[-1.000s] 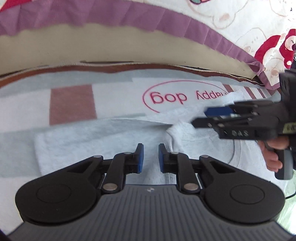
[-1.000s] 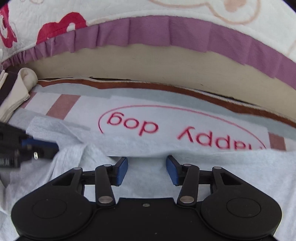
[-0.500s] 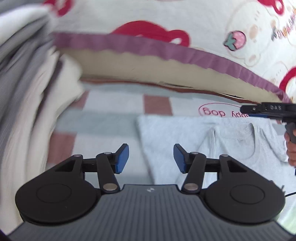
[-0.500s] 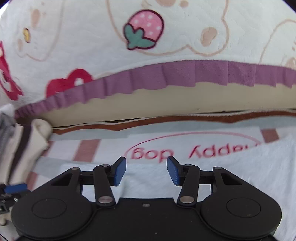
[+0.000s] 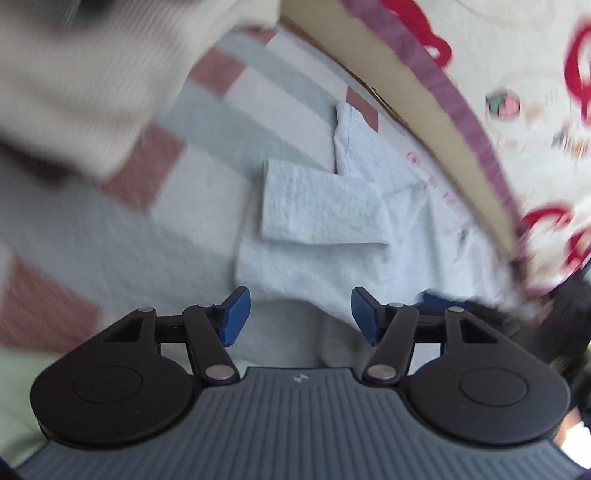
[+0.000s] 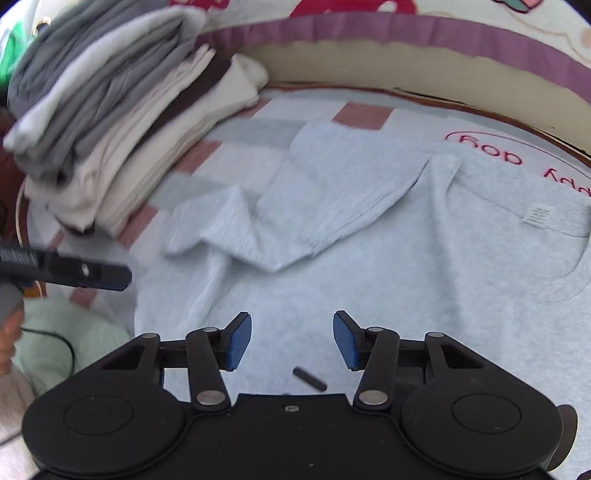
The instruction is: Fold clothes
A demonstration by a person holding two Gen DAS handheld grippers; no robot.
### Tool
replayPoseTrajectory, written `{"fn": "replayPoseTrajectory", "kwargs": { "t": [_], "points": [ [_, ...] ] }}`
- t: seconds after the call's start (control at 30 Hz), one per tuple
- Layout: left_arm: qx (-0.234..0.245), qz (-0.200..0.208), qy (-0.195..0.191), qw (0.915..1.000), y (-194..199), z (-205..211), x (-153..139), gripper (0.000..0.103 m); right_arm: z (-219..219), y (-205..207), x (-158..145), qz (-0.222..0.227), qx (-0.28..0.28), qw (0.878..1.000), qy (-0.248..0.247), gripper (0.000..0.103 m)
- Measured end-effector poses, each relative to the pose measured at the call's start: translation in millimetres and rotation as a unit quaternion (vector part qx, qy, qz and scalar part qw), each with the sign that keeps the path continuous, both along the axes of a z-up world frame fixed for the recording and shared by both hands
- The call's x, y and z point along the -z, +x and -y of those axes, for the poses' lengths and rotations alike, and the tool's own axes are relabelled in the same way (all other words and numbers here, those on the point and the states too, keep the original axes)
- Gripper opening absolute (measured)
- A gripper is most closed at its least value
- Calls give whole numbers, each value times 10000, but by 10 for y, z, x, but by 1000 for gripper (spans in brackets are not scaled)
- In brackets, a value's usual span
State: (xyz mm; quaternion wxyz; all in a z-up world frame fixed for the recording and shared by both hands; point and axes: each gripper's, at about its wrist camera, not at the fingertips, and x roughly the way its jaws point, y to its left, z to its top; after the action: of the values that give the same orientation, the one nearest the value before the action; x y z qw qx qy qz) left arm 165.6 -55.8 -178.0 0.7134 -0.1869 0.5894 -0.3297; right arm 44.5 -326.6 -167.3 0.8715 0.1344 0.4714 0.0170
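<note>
Spread flat on a checked mat (image 6: 236, 162) of grey, white and dusty-pink squares: a pale blue-grey knitted T-shirt (image 6: 388, 266), soft and faintly fuzzy in texture. Lies front-up with its round neckline and a small white label (image 6: 538, 216) toward the right of the right wrist view. One short sleeve (image 6: 236, 229) folded inward across the chest, forming a creased flap with a blunt corner. Same sleeve seen from the left wrist camera as a neat rectangle (image 5: 321, 206) on top of the shirt body, though blurred there.

Left gripper (image 5: 301, 315): blue-padded fingers (image 5: 234, 315) spread wide, holding nothing, hovering above the shirt's edge. Right gripper (image 6: 291, 339): blue pads (image 6: 240, 339) likewise parted and empty, poised over the shirt's lower body. Just in front of it, a small dark cylindrical piece (image 6: 309, 378) lying on the fabric; cannot tell what.

To the left of the shirt, a leaning stack of folded garments (image 6: 110, 122) in grey, white, cream and dark brown, ribbed and soft-edged, resting on the mat near but apart from the sleeve. Behind the mat, a beige padded edge under a gathered mauve frill (image 6: 424, 33), topped by white plush cloth with red and pink cartoon prints (image 5: 535, 103). Red oval lettering (image 6: 491, 151) printed on the mat, partly covered by the shirt's shoulder. At the far left of the right wrist view, a hand (image 6: 9, 332) beneath the other gripper, and pale green cloth (image 6: 70, 339) beside the mat.
</note>
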Motion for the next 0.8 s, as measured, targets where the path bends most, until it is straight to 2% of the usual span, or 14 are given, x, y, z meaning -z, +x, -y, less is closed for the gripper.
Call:
{"fn": "replayPoseTrajectory", "kwargs": {
  "t": [0.07, 0.2, 0.27, 0.3, 0.33, 0.4, 0.53, 0.67, 0.8],
  "points": [
    [-171, -354, -227, 9990, -36, -10, 92, 59, -62, 0, 55, -27, -84, 9997, -241, 54],
    [-313, -491, -253, 9980, -105, 169, 168, 61, -62, 39, 113, 2, -53, 9985, -547, 54],
    [-511, -501, -313, 9969, -96, 265, 210, 56, -49, 64, 127, 61, -29, 9984, -556, 54],
    [-620, -335, -278, 9971, -70, 325, 219, 33, -49, 73, 137, 99, -27, 9983, -565, 54],
    [-587, -40, -75, 9982, -65, 390, 189, 2, -58, 82, 146, 136, -25, 9982, -590, 55],
    [-535, 703, 487, 9949, -143, 437, 39, 2, -87, 114, 163, 211, -43, 9975, -674, 57],
    [-845, 733, 504, 9924, -282, 220, -7, 2, -149, 276, 193, 364, -200, 9947, -941, 61],
    [-1154, 763, 520, 9890, -420, 4, -54, 2, -76, 620, 196, 434, -169, 9947, -918, 61],
    [-1371, 735, 604, 9860, -491, -173, -49, 2, 140, 1069, 181, 355, 295, 9978, -472, 63]
  ]
}}
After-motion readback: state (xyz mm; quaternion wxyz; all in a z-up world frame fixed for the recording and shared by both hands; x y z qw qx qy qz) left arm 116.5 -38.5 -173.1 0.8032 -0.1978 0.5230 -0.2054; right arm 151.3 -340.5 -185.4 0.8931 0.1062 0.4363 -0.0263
